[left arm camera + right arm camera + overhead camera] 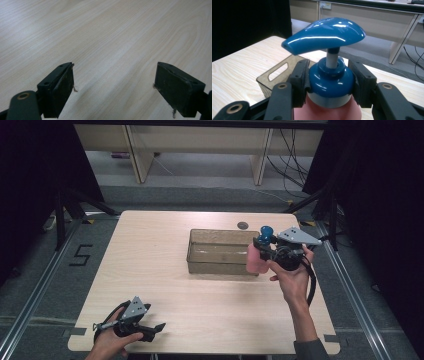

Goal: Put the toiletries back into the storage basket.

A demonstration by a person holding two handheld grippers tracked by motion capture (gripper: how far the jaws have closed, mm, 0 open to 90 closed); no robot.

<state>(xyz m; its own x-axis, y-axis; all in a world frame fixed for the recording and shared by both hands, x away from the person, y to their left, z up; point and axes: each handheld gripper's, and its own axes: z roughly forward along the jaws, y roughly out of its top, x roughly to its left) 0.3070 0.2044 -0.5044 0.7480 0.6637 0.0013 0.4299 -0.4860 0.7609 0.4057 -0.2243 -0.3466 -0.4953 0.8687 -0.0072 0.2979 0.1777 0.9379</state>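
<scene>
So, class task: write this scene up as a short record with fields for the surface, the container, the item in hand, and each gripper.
surface: light wooden table
container: clear brown-tinted tray with handle cut-outs, upright near the table's far right
item in hand: pink pump bottle with blue pump head, upright, at the tray's right end
right gripper: jaws closed on the bottle's blue collar
left gripper: jaws apart, nothing between them, low at the table's near left edge

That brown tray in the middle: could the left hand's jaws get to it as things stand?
Probably yes. The left gripper rests open at the table's near edge, and bare wood lies between it and the tray; the pump bottle hangs at the tray's far side.
</scene>
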